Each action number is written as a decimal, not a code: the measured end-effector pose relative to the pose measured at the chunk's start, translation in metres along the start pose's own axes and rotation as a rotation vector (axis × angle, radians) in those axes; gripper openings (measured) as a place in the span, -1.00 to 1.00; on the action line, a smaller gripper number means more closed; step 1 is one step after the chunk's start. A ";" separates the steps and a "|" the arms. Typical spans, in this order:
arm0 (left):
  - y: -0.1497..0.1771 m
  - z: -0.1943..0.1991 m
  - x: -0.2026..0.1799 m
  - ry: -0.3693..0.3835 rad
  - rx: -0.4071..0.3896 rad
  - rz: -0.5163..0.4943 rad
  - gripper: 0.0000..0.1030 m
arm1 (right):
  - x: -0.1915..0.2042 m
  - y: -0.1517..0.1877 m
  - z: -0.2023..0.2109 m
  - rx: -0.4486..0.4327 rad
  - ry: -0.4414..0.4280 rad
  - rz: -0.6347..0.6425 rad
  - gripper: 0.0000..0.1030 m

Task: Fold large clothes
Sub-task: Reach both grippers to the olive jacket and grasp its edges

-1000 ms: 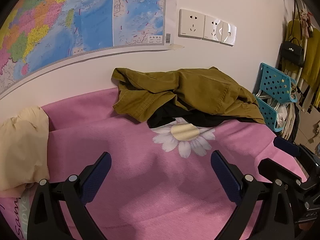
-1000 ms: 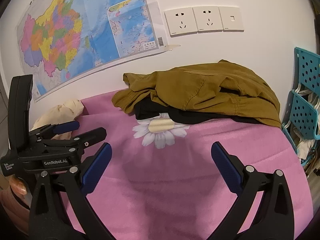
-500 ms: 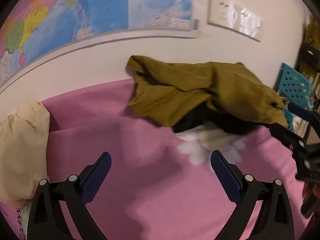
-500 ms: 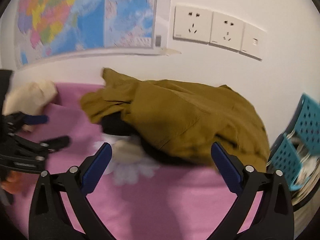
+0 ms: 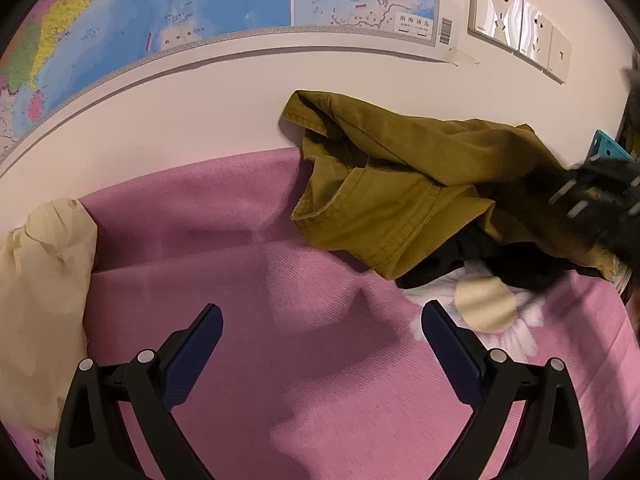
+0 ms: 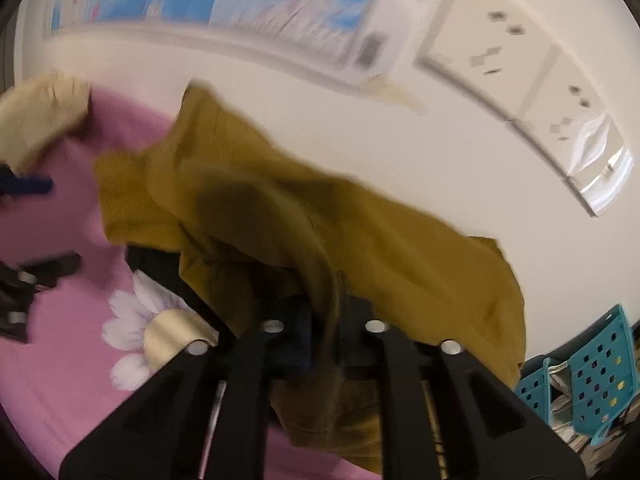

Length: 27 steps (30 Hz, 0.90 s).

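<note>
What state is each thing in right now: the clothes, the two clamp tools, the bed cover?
Olive garment: crumpled in a heap against the wall, one fold between the right clamp's jaws.
Black garment: bunched under the olive one.
Right clamp: jaws closing on olive cloth.
Left clamp: jaws wide open, nothing between them.
Pink bed cover: spread out, slightly creased.
Cream cloth: crumpled at the bed's edge.

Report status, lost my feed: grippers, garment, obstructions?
Right gripper closing, olive garment between its fingers. Left gripper open over pink sheet. Black cloth underneath garment.
</note>
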State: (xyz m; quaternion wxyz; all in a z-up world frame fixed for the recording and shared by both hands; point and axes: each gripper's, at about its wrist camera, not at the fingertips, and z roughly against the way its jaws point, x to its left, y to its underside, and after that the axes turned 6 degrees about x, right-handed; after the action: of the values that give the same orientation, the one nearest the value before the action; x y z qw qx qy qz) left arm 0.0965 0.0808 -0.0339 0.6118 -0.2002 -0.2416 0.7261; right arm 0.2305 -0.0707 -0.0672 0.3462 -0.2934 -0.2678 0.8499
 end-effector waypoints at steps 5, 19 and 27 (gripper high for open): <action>-0.005 -0.009 0.005 -0.004 -0.003 0.010 0.87 | -0.035 -0.005 0.045 -0.073 -0.073 -0.089 -0.32; -0.008 -0.024 0.016 -0.005 0.010 0.021 0.87 | 0.022 -0.035 -0.017 -0.012 -0.131 0.079 -0.90; -0.010 -0.015 0.020 0.094 -0.068 -0.012 0.87 | -0.094 -0.050 0.106 -0.261 -0.209 -0.241 -0.89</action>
State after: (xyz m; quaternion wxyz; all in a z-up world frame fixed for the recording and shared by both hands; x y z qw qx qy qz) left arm 0.1094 0.1030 -0.0399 0.6199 -0.2533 -0.2382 0.7035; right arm 0.2348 -0.1370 0.0676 0.3748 -0.2118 -0.4435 0.7861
